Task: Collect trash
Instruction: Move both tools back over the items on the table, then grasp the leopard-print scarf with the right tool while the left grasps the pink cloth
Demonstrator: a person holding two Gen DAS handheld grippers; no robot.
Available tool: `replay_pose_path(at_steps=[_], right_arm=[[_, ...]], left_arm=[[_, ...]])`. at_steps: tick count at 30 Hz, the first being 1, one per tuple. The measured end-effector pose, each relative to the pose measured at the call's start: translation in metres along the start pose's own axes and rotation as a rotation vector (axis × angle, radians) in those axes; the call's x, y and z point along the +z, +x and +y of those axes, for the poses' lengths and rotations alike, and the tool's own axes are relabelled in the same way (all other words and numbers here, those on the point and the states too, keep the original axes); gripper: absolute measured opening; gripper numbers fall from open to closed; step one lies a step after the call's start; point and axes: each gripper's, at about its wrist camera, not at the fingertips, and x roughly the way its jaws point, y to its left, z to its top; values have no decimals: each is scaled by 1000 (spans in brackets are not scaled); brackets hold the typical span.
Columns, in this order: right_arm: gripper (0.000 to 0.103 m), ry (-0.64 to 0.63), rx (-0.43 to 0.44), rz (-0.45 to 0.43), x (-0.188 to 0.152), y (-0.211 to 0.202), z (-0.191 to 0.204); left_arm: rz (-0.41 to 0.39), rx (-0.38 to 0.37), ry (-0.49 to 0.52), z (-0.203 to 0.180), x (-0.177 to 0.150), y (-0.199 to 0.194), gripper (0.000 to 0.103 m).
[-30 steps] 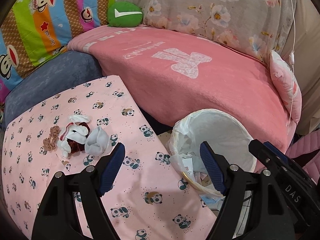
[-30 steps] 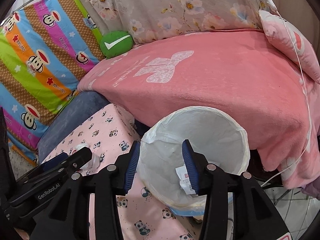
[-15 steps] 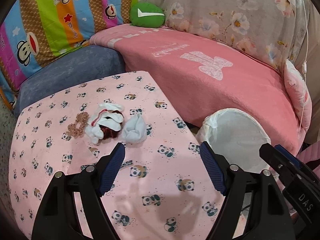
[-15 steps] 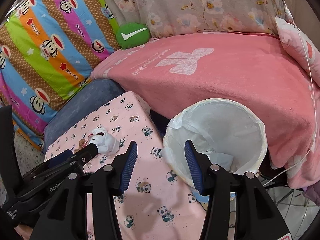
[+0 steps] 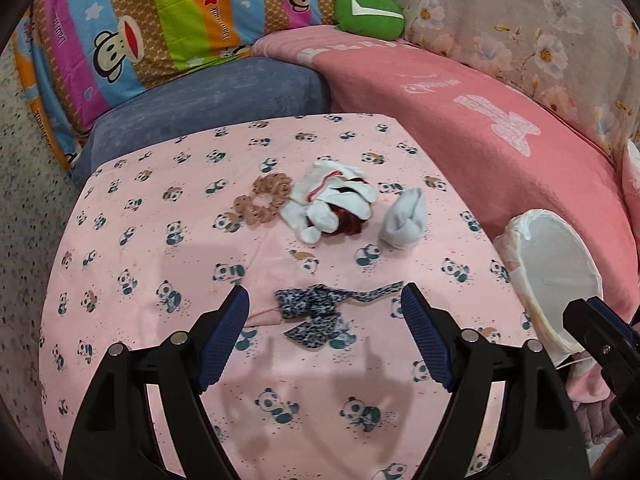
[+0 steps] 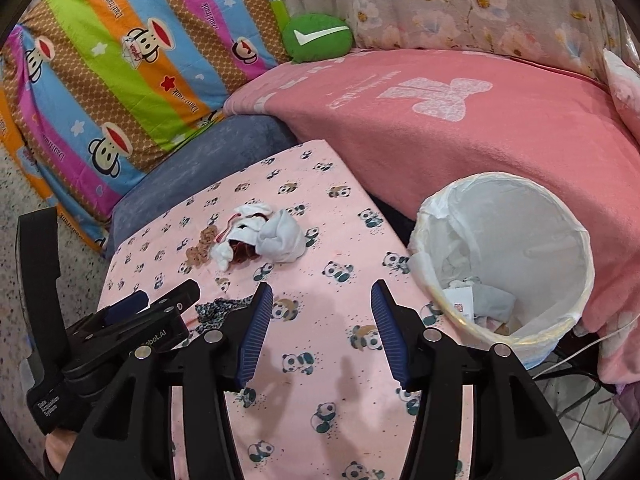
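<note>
On the pink panda-print table (image 5: 160, 240) lie a dark patterned cloth scrap (image 5: 316, 312), a crumpled white tissue (image 5: 402, 216), a white and dark-red wad (image 5: 332, 204) and a brown scrunchie (image 5: 260, 200). My left gripper (image 5: 324, 336) is open and empty, with the patterned scrap between its fingers. My right gripper (image 6: 322, 328) is open and empty above the table, left of the white-lined trash bin (image 6: 500, 252), which holds paper trash. The bin also shows in the left wrist view (image 5: 552, 272). The tissue (image 6: 280, 240) and wad (image 6: 240, 240) lie beyond the right gripper.
A pink blanket covers the sofa (image 6: 460, 112) behind the table and bin. A striped monkey-print cushion (image 5: 160, 20), a green pillow (image 5: 368, 12) and a blue-grey seat cushion (image 5: 200, 112) lie behind. The left gripper body (image 6: 120, 336) shows at the lower left of the right wrist view.
Both grippers have moved left, away from the bin and over the table. The patterned scrap has come into view between the left gripper's fingers. Both grippers stay open.
</note>
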Motion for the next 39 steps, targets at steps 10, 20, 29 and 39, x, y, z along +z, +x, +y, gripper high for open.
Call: replay_pose_path(at_steps=[10, 20, 29, 39], right_arm=[[58, -78, 70, 93, -20, 47, 57], [65, -120, 102, 186, -30, 109, 102], [65, -129, 87, 258, -37, 157, 114], [9, -97, 43, 268, -40, 161, 86]], left_arm=[[61, 67, -101, 72, -10, 23, 86], [96, 91, -180, 122, -14, 44, 86], [119, 68, -186, 127, -8, 62, 86], [158, -1, -140, 97, -4, 86, 82]])
